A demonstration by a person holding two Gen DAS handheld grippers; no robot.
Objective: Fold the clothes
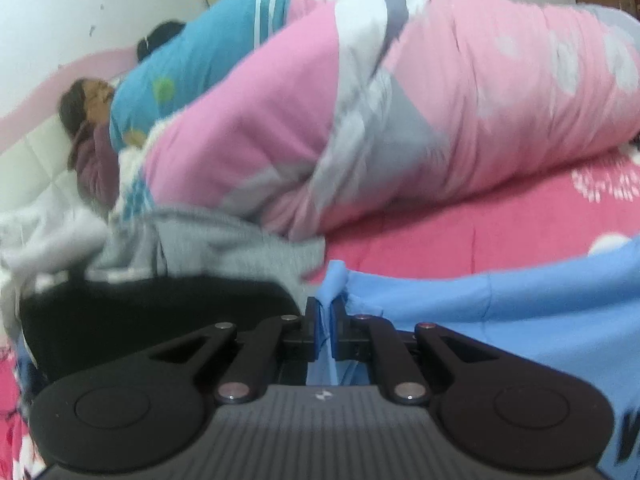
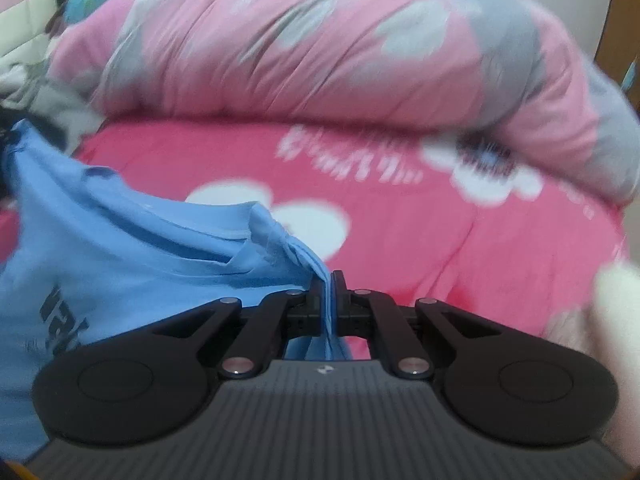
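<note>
Both tools angled down over the bed. Left gripper (image 1: 325,312) clamped on a bunched corner of the light blue T-shirt (image 1: 500,312), cloth stretching off to the right. Right gripper (image 2: 330,288) pinched tight on another gathered edge of that shirt (image 2: 120,248), cloth spreading to the left, dark lettering on it. Soft, thin, wrinkled fabric. Hot-pink flowered sheet (image 2: 440,248) beneath. Puffy pink and grey quilt (image 1: 440,120) rolled at the far side. Grey garment (image 1: 224,240) and black garment (image 1: 152,308) at left.
</note>
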